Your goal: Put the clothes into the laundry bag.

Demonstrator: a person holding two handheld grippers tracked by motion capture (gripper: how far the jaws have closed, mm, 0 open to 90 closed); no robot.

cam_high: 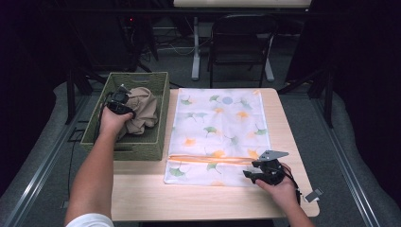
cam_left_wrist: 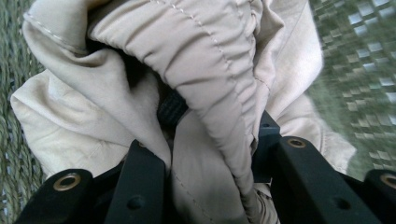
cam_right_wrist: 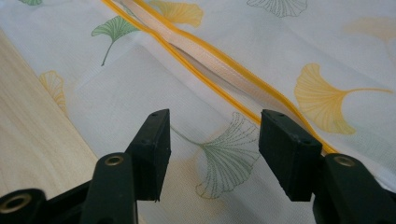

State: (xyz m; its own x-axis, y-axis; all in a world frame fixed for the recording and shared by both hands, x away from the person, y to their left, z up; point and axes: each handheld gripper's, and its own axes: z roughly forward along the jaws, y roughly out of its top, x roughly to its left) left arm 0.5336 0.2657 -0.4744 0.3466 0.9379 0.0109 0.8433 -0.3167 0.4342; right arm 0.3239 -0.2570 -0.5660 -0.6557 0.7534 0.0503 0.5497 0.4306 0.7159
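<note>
Left gripper (cam_high: 124, 105) clamped on beige garment (cam_high: 142, 109) down in woven green basket (cam_high: 153, 144), far left of surface (cam_high: 142, 198). Grab step, lift judged next. Centre: leaf-print zip bag (cam_high: 220, 127) flat, contents unseen (zipper seems partly open). Right gripper (cam_high: 249, 175) spread wide, empty, over bag's near edge; likely must hold opening.

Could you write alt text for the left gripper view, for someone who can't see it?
Two black jaws of the left gripper pinch a fold of crumpled beige garment, seen very close. Behind it lies the green woven basket.
</note>
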